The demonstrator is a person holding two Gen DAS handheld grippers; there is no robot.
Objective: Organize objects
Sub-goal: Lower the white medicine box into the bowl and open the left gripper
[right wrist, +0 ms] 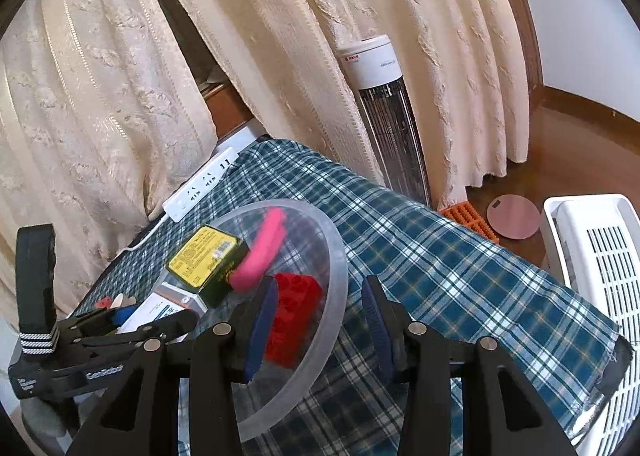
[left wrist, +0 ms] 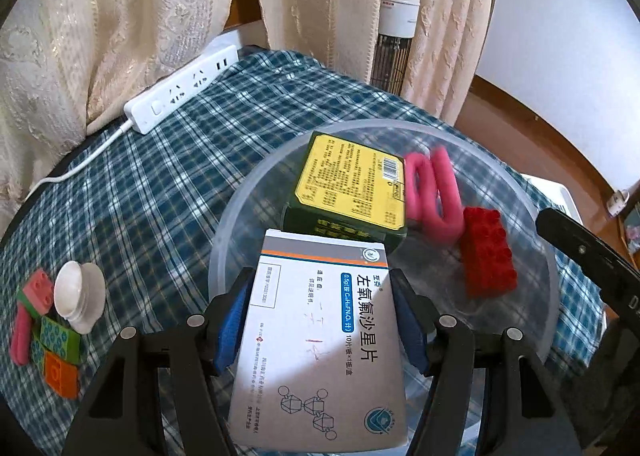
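Now white medicine box (left wrist: 320,340) clamped between left gripper (left wrist: 320,320) fingers, over bowl (left wrist: 240,192).

Between the left jaws: a medicine box (left wrist: 320,340), its far end over the bowl (left wrist: 520,184).
Ahead of the left jaws, in the bowl: a tin (left wrist: 352,184), a foam piece (left wrist: 434,196) and a brick (left wrist: 486,252) to its right.
Left of the left jaws, on the desk (left wrist: 160,196): a suction cup (left wrist: 78,296) beside a pile of blocks (left wrist: 44,328).
Far left, at the desk's back edge: a power strip (left wrist: 180,90).
Right jaws: one finger over the bowl, the other over the desk.
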